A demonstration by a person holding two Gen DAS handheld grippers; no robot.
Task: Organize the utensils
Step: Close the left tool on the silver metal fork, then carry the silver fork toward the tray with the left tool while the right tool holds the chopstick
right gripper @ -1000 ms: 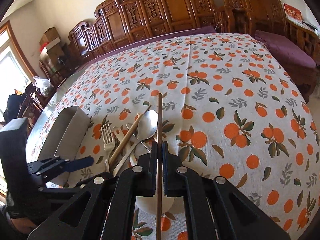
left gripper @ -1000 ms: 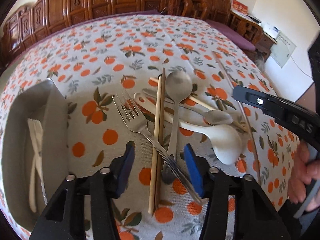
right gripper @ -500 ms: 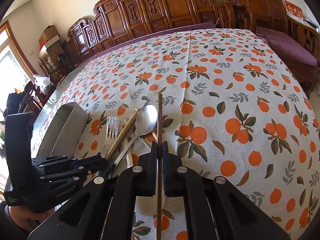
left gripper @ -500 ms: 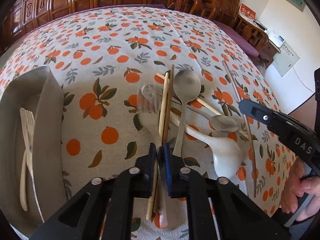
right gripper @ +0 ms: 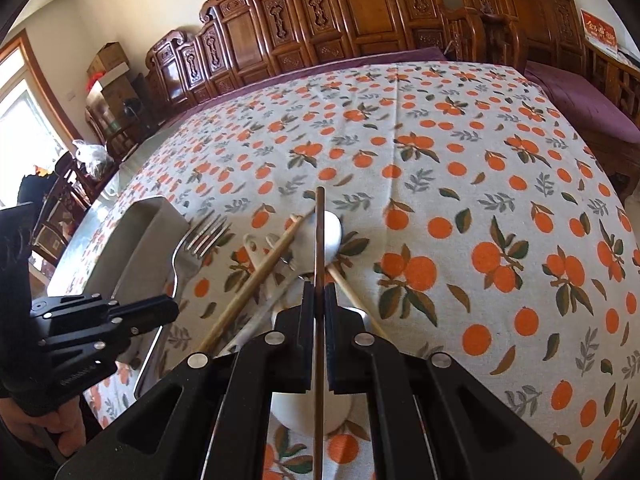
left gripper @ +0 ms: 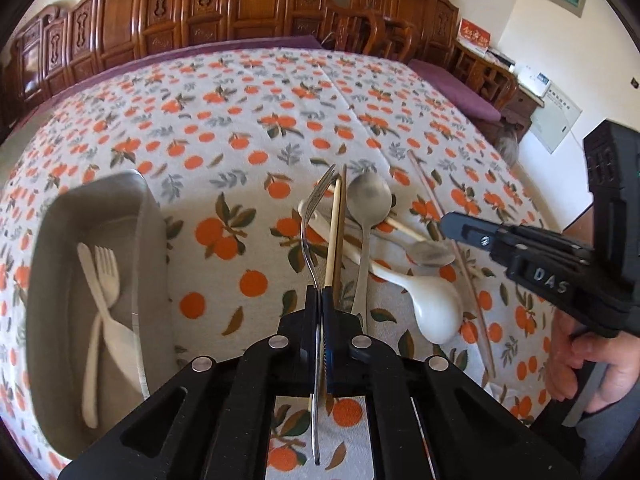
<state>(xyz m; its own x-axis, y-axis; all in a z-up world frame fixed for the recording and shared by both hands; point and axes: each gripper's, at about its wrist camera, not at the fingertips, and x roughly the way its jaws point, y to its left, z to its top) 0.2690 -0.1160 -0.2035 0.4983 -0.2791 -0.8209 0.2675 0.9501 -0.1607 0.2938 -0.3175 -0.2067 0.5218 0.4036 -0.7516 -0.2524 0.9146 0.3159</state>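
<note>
Steel fork (left gripper: pixel 313 236) being pinched by its handle between the closed fingers of the left gripper (left gripper: pixel 320 300), tines pointing up and away, lifted clear of the utensil pile and hanging just left of it. Dark brown chopstick (right gripper: pixel 319 264) being clamped in the shut right gripper (right gripper: pixel 319 292), shaft running straight out ahead over the pile, tip reaching past the big spoon's bowl.

Lying on the cloth beneath and beside them: a pale and a dark chopstick side by side (left gripper: pixel 335 240), a metal spoon (left gripper: pixel 367 216) with bowl facing the far side, a second smaller metal spoon (left gripper: pixel 430 252) crossing under it, a white ceramic soup spoon (left gripper: pixel 434 304) with its bowl toward the near edge, and one more pale chopstick (left gripper: pixel 404 229) slanting beneath the spoons. All of these overlapping in one loose heap.

Sitting well to the left: a grey metal tray (left gripper: pixel 156 248) holding a cream plastic fork (left gripper: pixel 105 276) and a cream plastic knife crossing it.

Covering the table: an orange-and-leaf printed tablecloth (left gripper: pixel 248 128). Standing behind: carved wooden chairs (left gripper: pixel 256 4) along the far edge. Gripping the right tool's handle at the right border: a person's hand (left gripper: pixel 580 360).
</note>
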